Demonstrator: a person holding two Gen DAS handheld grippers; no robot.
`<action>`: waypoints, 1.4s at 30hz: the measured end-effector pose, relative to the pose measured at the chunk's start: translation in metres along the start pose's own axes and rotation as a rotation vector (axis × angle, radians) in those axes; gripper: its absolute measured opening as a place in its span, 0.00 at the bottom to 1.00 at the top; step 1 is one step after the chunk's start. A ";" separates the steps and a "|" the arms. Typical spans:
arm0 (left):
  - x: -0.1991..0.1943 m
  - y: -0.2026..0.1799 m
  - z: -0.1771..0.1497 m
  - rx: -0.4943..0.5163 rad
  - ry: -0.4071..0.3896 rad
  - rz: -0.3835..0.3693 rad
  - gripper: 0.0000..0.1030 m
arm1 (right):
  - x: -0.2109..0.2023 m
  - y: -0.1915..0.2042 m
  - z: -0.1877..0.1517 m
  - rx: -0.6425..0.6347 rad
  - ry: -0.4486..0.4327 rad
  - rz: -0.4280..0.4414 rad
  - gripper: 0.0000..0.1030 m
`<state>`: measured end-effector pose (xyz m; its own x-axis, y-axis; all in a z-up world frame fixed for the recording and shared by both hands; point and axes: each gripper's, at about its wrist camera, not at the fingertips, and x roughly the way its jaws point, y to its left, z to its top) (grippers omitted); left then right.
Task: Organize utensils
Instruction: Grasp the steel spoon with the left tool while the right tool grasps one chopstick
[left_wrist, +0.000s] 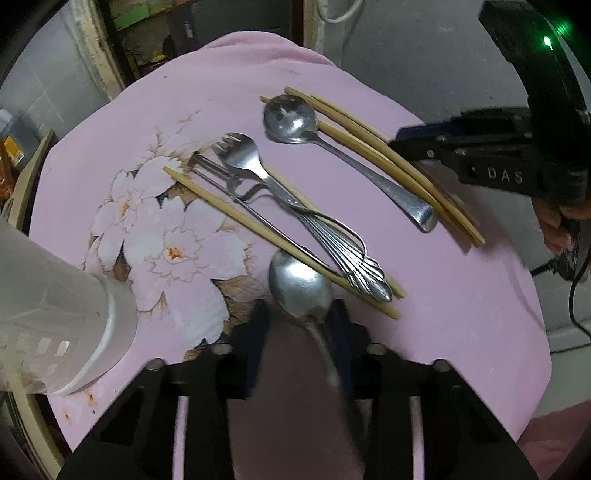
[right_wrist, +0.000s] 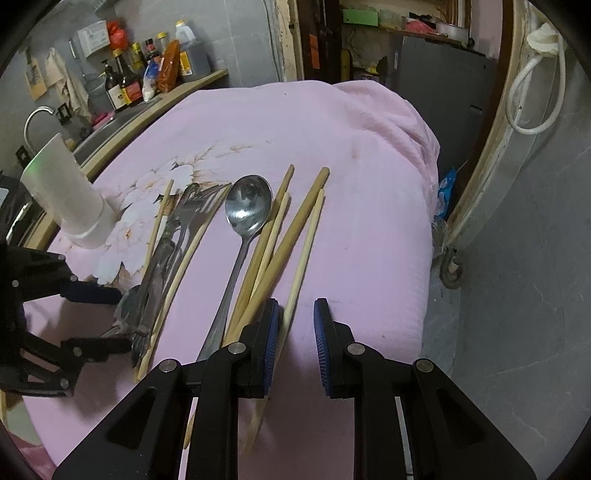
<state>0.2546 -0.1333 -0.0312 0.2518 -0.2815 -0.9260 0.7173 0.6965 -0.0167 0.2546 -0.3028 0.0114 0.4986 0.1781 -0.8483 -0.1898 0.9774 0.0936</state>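
Left gripper (left_wrist: 299, 314) jaws narrow around the near spoon (left_wrist: 300, 290) without clearly pinching it; steel, slick, rigid, best taken at the neck. Right gripper (right_wrist: 295, 325) jaws sit apart, one pale chopstick (right_wrist: 301, 258) between them, light, stiff and unpinched, on the pink towel (right_wrist: 369, 221).

A pink cloth (right_wrist: 369, 206) printed with white flowers (left_wrist: 162, 236) covers the table. Behind it, bottles of sauce and oil (right_wrist: 155, 70) crowd a counter ledge beside a curved tap (right_wrist: 35, 118). A white hose (right_wrist: 535, 92) hangs looped on the wall at right
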 end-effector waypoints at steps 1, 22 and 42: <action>0.002 0.006 0.000 -0.007 -0.011 0.000 0.23 | 0.000 -0.001 -0.001 0.008 -0.002 0.000 0.17; -0.032 0.048 -0.051 -0.094 -0.104 -0.017 0.06 | -0.017 0.026 -0.028 0.021 0.052 -0.005 0.05; -0.009 0.002 -0.013 0.033 -0.058 0.050 0.37 | 0.002 0.022 -0.001 -0.013 0.041 -0.023 0.21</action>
<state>0.2452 -0.1213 -0.0281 0.3244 -0.2856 -0.9018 0.7237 0.6888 0.0422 0.2500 -0.2813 0.0113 0.4682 0.1506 -0.8707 -0.1899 0.9795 0.0673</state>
